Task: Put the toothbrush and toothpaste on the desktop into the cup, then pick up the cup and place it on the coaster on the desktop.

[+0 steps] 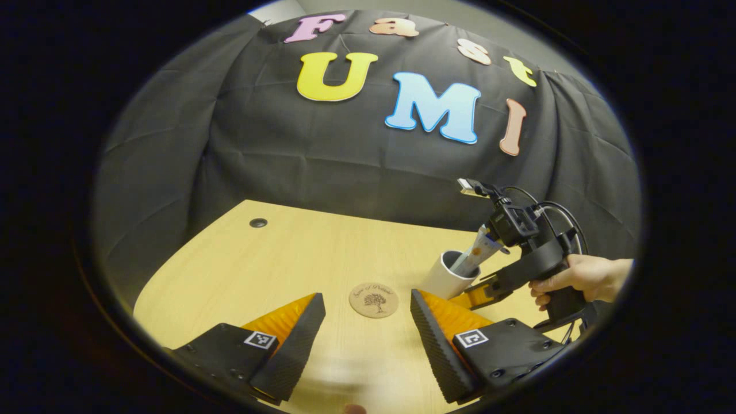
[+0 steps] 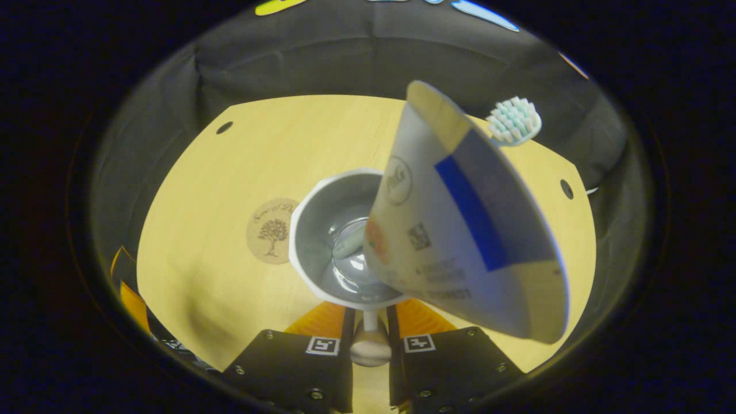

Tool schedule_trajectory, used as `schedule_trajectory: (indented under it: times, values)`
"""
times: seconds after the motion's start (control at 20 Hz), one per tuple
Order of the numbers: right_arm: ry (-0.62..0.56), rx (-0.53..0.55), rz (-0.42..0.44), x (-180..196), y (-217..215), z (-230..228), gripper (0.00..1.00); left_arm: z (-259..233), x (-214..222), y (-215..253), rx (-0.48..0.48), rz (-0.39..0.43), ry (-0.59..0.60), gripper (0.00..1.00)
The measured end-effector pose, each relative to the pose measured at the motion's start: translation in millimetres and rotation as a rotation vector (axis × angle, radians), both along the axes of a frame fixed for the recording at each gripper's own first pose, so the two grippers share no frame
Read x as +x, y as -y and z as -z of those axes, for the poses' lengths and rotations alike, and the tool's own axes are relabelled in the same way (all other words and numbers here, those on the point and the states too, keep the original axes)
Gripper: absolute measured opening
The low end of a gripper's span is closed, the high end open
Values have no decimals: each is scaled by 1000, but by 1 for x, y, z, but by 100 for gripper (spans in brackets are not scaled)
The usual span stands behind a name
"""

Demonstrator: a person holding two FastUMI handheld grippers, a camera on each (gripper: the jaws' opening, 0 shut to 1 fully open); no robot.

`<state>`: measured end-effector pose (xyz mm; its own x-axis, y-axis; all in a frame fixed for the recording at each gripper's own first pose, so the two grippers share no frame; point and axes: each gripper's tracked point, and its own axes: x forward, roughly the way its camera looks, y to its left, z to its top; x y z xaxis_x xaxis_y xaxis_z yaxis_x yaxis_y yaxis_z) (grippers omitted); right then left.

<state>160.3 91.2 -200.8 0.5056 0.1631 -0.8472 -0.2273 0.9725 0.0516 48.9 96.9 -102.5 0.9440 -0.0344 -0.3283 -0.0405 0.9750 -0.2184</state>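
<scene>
Gripping cup [image 2: 322, 241] handle w/ right gripper [image 2: 370, 339] jaws — toothpaste [image 2: 460, 230], toothbrush [image 2: 513, 121] inside; left gripper [image 1: 368, 339] jaws released.

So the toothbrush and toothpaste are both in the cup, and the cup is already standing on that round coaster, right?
Not quite. The toothbrush and toothpaste are in the cup, but the right gripper view shows the cup standing on the bare desktop beside the coaster, not on it.

Left hand-held gripper [image 1: 368, 339] over bench [image 1: 287, 253], jaws wide apart.
We see the coaster [image 1: 374, 299] between its fingers; right hand-held gripper [image 1: 480, 290], held by a hand [image 1: 581, 279], at cup [image 1: 445, 276] w/ toothpaste [image 1: 480, 253] inside.
</scene>
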Motion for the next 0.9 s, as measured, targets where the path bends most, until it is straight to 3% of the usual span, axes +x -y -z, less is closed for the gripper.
schedule_trajectory:
  times: [0.5, 0.9]
  values:
    - [-20, -13, -149, 11, -79, -7, 25, 3, -30, -27, -8, -46, -10, 97]
    - [-52, -41, -154, 35, -115, 11, 25, 10, -36, -36, -25, -53, -24, 99]
